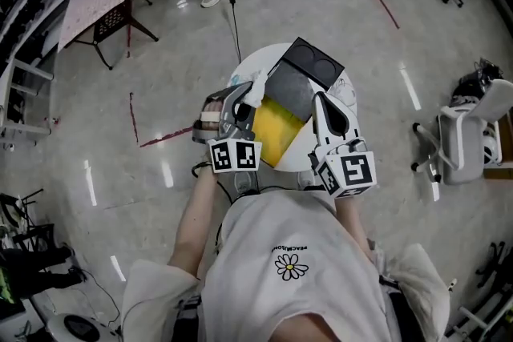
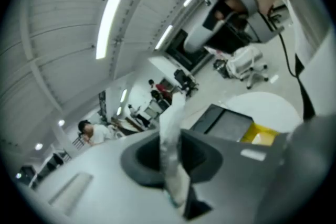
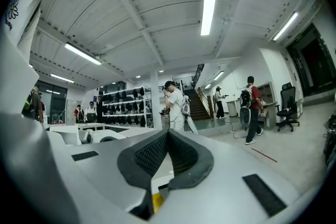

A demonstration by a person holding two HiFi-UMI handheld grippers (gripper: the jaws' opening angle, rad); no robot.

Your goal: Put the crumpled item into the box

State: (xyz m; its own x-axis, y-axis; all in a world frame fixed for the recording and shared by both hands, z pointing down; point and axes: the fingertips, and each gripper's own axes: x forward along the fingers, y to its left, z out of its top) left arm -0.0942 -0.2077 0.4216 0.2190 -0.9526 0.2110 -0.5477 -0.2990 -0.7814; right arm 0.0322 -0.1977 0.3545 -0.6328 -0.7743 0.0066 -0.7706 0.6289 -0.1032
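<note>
White and crumpled, the item (image 2: 169,113) is pinched in the left hand-held gripper (image 2: 173,136), whose dark pads are clamped on it. One end of the item sticks out past the jaw tips. From the head view, that gripper (image 1: 253,90) holds the item (image 1: 257,81) above the left part of the round white counter (image 1: 346,86). The item is just beside the left edge of the box (image 1: 278,132) and is not in it.

The box lies on the counter between the two grippers. Its near part is yellow inside, and grey and black panels lie at its far end. In the left gripper view the box (image 2: 227,124) shows beyond the jaws, with a yellow patch at its right.

The right hand-held gripper (image 3: 168,134) is closed, its ribbed pads meeting at the tips with nothing between them. A sliver of yellow shows below them. In the head view this gripper (image 1: 322,98) hangs over the right side of the box, well apart from the item.

A grey office chair (image 1: 469,132) stands on the pale floor (image 1: 321,4) to the right. People stand in the background of both gripper views.
</note>
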